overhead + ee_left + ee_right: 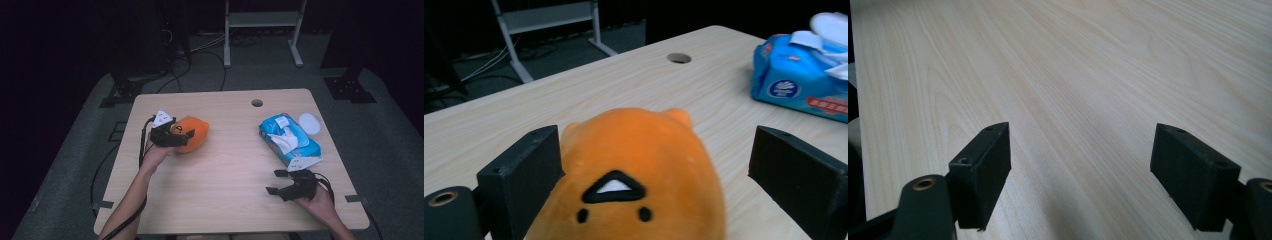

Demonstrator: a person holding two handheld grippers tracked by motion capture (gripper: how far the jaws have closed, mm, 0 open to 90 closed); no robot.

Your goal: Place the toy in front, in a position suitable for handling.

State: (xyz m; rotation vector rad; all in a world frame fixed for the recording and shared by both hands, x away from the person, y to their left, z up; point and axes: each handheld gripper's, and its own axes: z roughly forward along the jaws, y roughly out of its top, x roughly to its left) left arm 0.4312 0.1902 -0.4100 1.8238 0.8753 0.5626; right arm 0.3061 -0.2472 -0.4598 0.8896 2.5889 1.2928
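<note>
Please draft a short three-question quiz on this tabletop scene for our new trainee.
1. True or false: the left tool has its jaws shut tight on the orange plush toy.
2. Which item lies nearest the right tool? A) the blue wet-wipes pack B) the plush toy C) the round hole in the table
3. Fill in: in the right gripper view, the surface between the open jaws is bare ____.

Key: 1 false, the jaws stand apart around the toy, with a gap at one side; 2 A; 3 wood tabletop.
</note>
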